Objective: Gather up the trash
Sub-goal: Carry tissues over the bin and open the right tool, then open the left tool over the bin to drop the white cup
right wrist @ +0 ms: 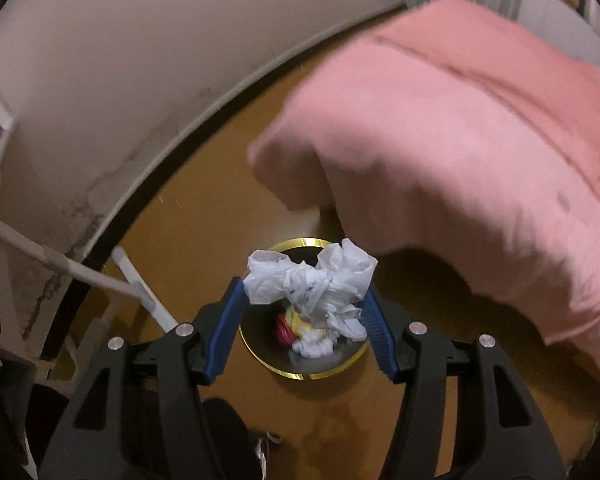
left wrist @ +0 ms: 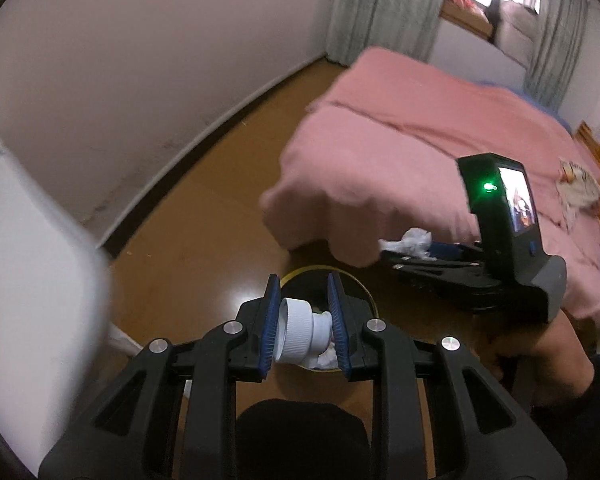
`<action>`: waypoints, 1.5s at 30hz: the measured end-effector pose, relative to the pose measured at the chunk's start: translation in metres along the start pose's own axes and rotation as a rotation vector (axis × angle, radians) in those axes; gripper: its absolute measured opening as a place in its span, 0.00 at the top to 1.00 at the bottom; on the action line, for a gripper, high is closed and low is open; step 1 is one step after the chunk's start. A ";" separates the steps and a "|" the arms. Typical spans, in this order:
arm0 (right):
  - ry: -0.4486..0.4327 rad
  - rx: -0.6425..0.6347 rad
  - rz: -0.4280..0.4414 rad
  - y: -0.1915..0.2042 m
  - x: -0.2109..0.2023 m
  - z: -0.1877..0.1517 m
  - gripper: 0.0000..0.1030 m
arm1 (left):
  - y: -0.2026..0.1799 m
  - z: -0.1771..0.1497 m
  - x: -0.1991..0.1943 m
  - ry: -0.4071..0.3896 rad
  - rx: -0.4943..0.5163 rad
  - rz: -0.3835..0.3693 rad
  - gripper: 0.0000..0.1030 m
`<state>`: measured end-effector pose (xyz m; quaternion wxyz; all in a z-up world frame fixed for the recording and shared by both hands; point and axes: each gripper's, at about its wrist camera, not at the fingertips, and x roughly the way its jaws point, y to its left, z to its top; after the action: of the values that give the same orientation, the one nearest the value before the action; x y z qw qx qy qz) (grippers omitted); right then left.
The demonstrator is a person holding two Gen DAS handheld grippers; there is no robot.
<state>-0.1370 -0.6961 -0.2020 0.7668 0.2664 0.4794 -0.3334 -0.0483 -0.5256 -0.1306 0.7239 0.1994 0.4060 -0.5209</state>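
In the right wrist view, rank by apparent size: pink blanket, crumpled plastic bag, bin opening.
1. Pink blanket, by far the largest.
2 and 3. Bin opening and crumpled plastic bag look alike; the bag sits nearer the camera in the right gripper, so no ranking.

Clamped white cap (left wrist: 296,330), crumpled plastic (right wrist: 312,280)

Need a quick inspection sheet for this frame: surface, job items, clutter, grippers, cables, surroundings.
Surface: brown wooden floor, glossy.
Job's things: white bottle cap in the left gripper; crumpled white plastic bag in the right gripper; gold-rimmed bin below both, already holding wrappers.
Clutter: paper item on the bed.
Grippers: both shut on trash, above the bin.
Cables: nothing seen.
Surroundings: pink bedspread, white wall, grey-green curtains.
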 end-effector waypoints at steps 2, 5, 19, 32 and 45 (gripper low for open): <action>0.052 0.010 -0.004 -0.009 0.017 -0.006 0.45 | -0.010 -0.003 0.023 0.040 0.007 -0.016 0.77; 0.111 0.019 -0.005 -0.019 0.034 -0.014 0.45 | -0.018 -0.002 0.048 0.082 0.011 -0.026 0.77; 0.135 0.040 0.035 -0.027 0.042 -0.019 0.43 | -0.020 -0.005 0.074 0.125 0.014 -0.035 0.78; 0.095 0.085 0.035 -0.031 0.032 -0.011 0.31 | -0.022 -0.008 0.068 0.135 0.017 -0.036 0.78; 0.038 0.255 -0.018 -0.069 0.017 -0.007 0.31 | -0.049 -0.008 0.090 0.183 0.061 -0.125 0.78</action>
<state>-0.1886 -0.7393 -0.2267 0.7144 0.3638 0.4499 -0.3936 -0.0847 -0.5916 -0.2003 0.6437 0.2422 0.4659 -0.5567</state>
